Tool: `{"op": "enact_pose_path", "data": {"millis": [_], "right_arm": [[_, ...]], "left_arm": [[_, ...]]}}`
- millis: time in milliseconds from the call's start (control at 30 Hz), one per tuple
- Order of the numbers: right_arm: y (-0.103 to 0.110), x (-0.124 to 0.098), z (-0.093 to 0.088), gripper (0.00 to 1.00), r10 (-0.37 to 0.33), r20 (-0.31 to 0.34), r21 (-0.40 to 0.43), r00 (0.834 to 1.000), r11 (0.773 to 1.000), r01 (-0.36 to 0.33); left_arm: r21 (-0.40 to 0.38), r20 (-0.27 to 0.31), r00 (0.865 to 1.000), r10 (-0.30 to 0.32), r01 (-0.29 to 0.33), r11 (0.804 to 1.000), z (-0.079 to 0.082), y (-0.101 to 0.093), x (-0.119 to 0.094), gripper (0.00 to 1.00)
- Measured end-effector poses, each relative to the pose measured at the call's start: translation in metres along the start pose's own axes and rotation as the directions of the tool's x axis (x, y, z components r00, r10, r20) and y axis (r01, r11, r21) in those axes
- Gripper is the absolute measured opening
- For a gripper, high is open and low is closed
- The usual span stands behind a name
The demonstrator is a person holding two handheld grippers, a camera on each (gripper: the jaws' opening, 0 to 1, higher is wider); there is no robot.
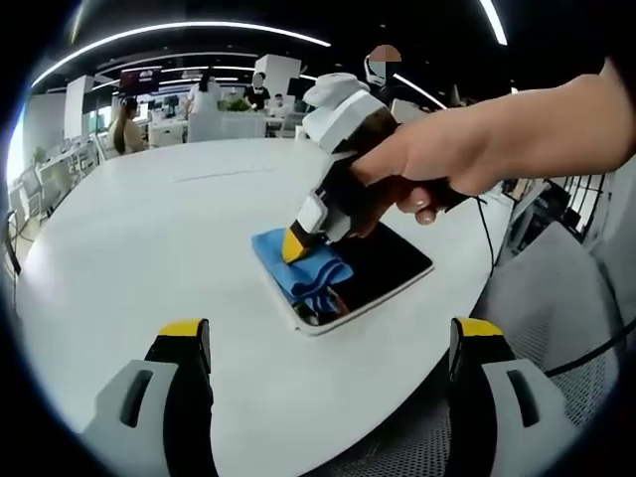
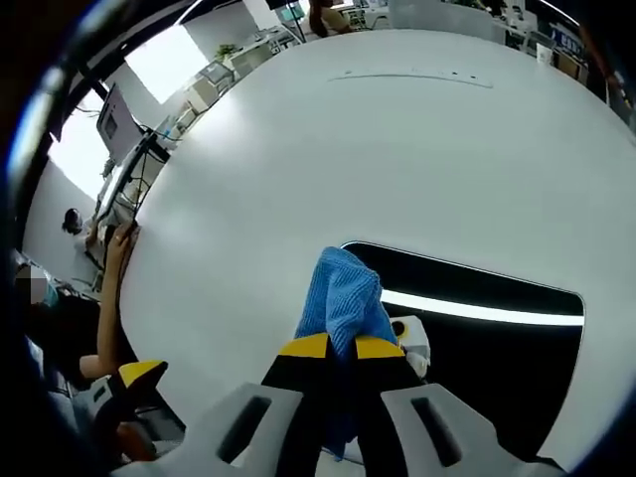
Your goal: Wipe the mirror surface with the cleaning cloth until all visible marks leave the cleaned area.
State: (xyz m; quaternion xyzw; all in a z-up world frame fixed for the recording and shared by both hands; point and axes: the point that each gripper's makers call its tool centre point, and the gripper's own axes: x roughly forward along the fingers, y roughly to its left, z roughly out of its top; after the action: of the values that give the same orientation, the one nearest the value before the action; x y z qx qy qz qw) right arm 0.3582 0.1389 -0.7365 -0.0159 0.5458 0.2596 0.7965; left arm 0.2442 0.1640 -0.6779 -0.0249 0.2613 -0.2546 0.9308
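Note:
A rectangular mirror [image 1: 393, 266] with a white rim lies flat on the white table [image 1: 169, 248]; its dark glass reflects ceiling lights. On its left end sits a blue cleaning cloth [image 1: 298, 273]. My right gripper [image 1: 295, 243], held by a hand, is shut on the cloth and presses it down on the mirror. In the right gripper view the blue cloth [image 2: 343, 303] is pinched between the yellow-tipped jaws of the right gripper [image 2: 341, 347], over the mirror [image 2: 477, 318]. My left gripper [image 1: 328, 338] is open and hovers near the table's front edge, apart from the mirror.
The round white table [image 2: 397, 139] stretches far behind the mirror. A grey mesh chair [image 1: 552, 298] stands off the table's right edge, with a cable beside it. Desks and people fill the office at the back.

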Motion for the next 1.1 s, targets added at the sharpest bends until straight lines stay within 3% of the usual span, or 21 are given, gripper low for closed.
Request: {"op": "enact_pose_path", "data": {"millis": [333,1100], "right_arm": [[-0.006,-0.002,-0.001,0.01,-0.005,-0.005,-0.044,1.0,0.999,0.005],[-0.08,-0.027,-0.019,0.01,-0.073,0.023,-0.008,0.997,0.997,0.073]], "left_arm": [[-0.002,-0.009,1.0,0.0,0.0,1.0,-0.002,0.0,0.0,0.99],[-0.011,0.013,1.0,0.002,-0.002,1.0,0.001,0.002,0.0,0.99]]}}
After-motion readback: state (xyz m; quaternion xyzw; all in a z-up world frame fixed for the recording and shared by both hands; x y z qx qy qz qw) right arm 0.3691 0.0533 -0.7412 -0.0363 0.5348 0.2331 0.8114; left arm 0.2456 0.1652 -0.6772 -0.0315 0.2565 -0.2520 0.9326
